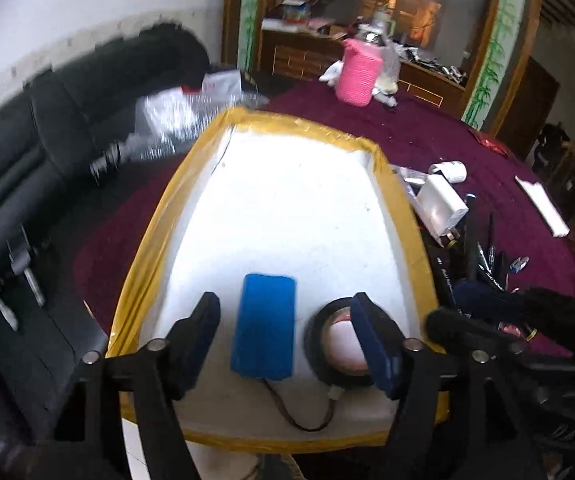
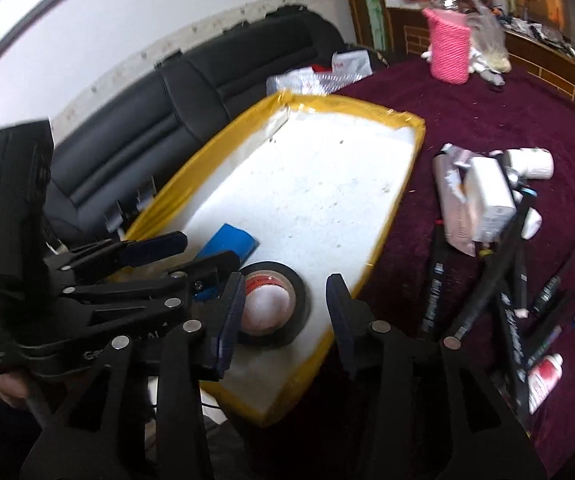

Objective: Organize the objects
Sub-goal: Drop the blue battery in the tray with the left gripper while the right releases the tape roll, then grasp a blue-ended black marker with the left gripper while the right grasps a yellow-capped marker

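A white foam board (image 1: 287, 208) edged in yellow tape lies on the maroon table. On its near end a blue battery pack (image 1: 265, 326) with a thin wire rests beside a black tape roll (image 1: 314, 340). My left gripper (image 1: 287, 336) is open above them: the pack lies between its fingers, untouched, and the right finger crosses in front of the roll. In the right wrist view my right gripper (image 2: 286, 320) is open around the tape roll (image 2: 283, 270), pads not pressing it. The left gripper (image 2: 183, 258) sits just left, over the blue pack (image 2: 231, 242).
Several black markers (image 2: 433, 292), a white charger (image 2: 491, 196) and small bottles are scattered on the cloth right of the board. A pink knitted holder (image 2: 449, 52) stands at the far side. A black sofa (image 1: 47, 120) with plastic bags runs along the left.
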`<action>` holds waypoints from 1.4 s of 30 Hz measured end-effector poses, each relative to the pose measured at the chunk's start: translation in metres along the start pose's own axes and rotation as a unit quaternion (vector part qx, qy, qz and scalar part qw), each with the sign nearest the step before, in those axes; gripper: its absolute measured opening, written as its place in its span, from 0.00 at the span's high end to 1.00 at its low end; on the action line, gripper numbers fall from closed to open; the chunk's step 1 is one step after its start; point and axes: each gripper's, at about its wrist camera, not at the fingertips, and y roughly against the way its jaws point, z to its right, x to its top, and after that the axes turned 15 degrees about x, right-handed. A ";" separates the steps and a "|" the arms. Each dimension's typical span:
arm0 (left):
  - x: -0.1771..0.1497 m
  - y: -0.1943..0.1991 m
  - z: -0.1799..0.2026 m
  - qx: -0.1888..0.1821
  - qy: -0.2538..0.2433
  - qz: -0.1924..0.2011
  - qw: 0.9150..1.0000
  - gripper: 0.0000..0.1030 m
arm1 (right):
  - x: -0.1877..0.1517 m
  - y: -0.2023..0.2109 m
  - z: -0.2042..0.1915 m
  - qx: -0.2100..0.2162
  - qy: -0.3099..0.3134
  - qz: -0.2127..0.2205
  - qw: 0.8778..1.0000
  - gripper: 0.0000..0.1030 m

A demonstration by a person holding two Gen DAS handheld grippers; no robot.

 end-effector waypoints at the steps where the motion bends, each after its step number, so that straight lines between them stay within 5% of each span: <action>1: 0.001 0.004 0.008 0.004 -0.015 0.004 1.000 0.27 | -0.002 0.008 0.002 0.000 -0.004 0.009 1.000 0.57; 7: 0.000 0.024 0.050 0.030 -0.092 0.021 0.995 0.27 | -0.023 0.054 0.025 -0.034 -0.041 0.044 0.998 0.56; 21: -0.008 0.050 0.130 0.011 -0.176 0.034 0.984 0.27 | -0.069 0.114 0.085 -0.062 -0.116 0.084 0.988 0.56; 33: -0.002 0.033 0.122 -0.020 -0.136 -0.022 0.990 0.27 | -0.076 0.120 0.109 -0.043 -0.145 0.089 0.984 0.56; 42: 0.004 0.032 0.113 -0.051 -0.113 -0.035 0.992 0.27 | -0.040 0.075 0.111 -0.049 -0.103 0.029 0.993 0.57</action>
